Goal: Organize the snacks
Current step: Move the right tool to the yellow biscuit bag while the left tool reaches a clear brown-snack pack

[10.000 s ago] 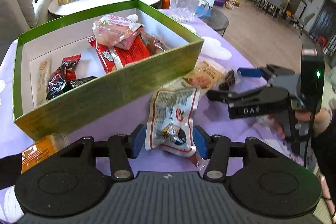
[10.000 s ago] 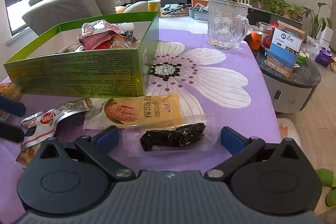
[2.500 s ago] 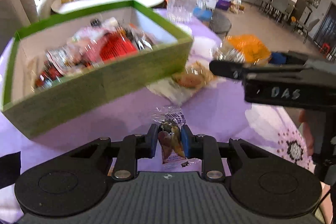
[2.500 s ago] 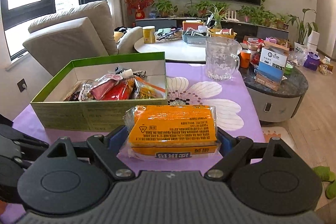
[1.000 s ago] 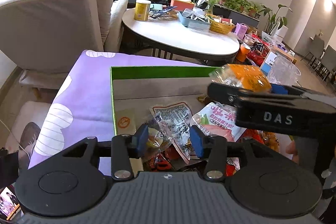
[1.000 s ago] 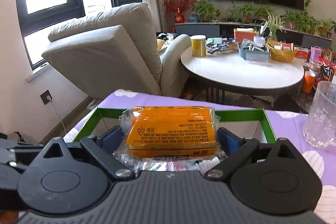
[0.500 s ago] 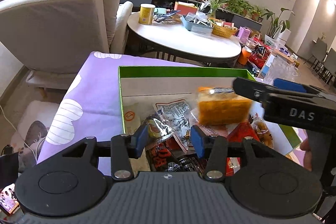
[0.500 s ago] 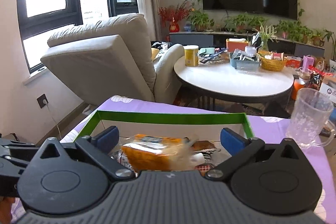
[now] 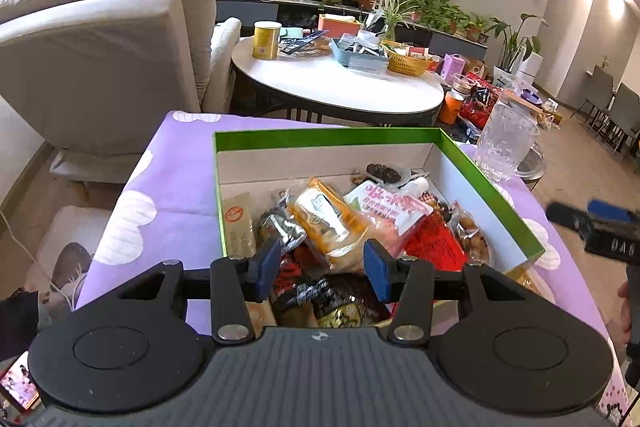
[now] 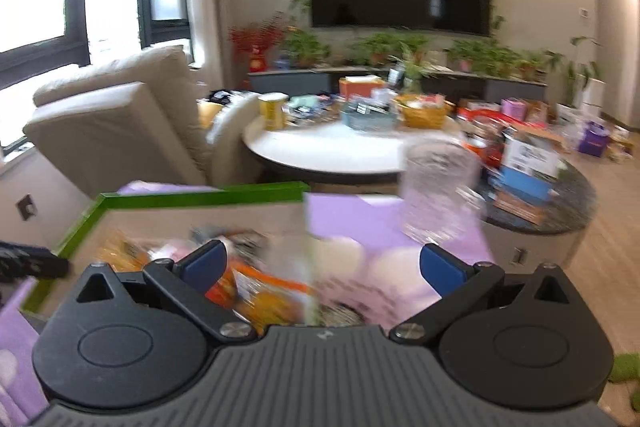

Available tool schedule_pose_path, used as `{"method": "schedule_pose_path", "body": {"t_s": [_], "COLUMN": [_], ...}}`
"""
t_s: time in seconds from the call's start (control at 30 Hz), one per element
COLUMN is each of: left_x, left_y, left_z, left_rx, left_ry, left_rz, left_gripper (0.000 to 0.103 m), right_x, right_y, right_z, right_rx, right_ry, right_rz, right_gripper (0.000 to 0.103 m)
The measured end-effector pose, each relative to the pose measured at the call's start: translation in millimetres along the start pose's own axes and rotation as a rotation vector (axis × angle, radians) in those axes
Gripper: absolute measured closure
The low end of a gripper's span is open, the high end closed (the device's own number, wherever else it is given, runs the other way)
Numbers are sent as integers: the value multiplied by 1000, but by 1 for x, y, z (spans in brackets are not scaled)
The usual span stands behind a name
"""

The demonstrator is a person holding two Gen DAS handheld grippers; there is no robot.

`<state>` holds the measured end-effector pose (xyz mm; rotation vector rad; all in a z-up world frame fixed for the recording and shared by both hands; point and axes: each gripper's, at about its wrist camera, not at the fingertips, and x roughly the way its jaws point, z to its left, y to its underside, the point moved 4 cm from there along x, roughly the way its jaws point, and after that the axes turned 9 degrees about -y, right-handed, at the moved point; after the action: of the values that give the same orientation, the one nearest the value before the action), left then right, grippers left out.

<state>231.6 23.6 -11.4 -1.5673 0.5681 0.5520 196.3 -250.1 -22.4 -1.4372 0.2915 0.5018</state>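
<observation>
Snack packets (image 9: 352, 223) fill the green-rimmed cardboard box (image 9: 328, 135) on the purple flowered tablecloth (image 9: 172, 163). Left wrist view: left gripper (image 9: 323, 269) hovers above them, jaws parted, empty. Right wrist view, blurred: right gripper (image 10: 320, 267) spread wide, grasping nothing, over the box's right wall.

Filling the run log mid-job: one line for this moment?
left gripper: open, empty, over green box | right gripper: open, empty | orange packet: in box
</observation>
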Motion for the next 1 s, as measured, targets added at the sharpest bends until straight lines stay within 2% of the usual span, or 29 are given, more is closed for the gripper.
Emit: {"method": "schedule_pose_path", "body": {"t_s": [0.17, 0.43, 0.67, 0.9, 1.0], "left_x": [-10, -18, -30, -52, -56], "left_y": [10, 28, 43, 68, 79], "left_z": [4, 3, -5, -20, -24], "left_rx": [3, 42, 56, 165, 193], "left_ry": [-10, -27, 15, 70, 75], "left_rz": [11, 41, 72, 109, 130], "left_gripper": [59, 59, 58, 58, 58], "right_x": [3, 22, 24, 37, 41], "right_y": [30, 65, 66, 67, 68], "right_z": [-16, -3, 0, -6, -5], "right_rx": [43, 60, 65, 127, 109], "right_ry": [-1, -88, -110, -118, -113], "right_rz": [89, 196, 196, 191, 195], "right_gripper": [41, 41, 41, 41, 41]}}
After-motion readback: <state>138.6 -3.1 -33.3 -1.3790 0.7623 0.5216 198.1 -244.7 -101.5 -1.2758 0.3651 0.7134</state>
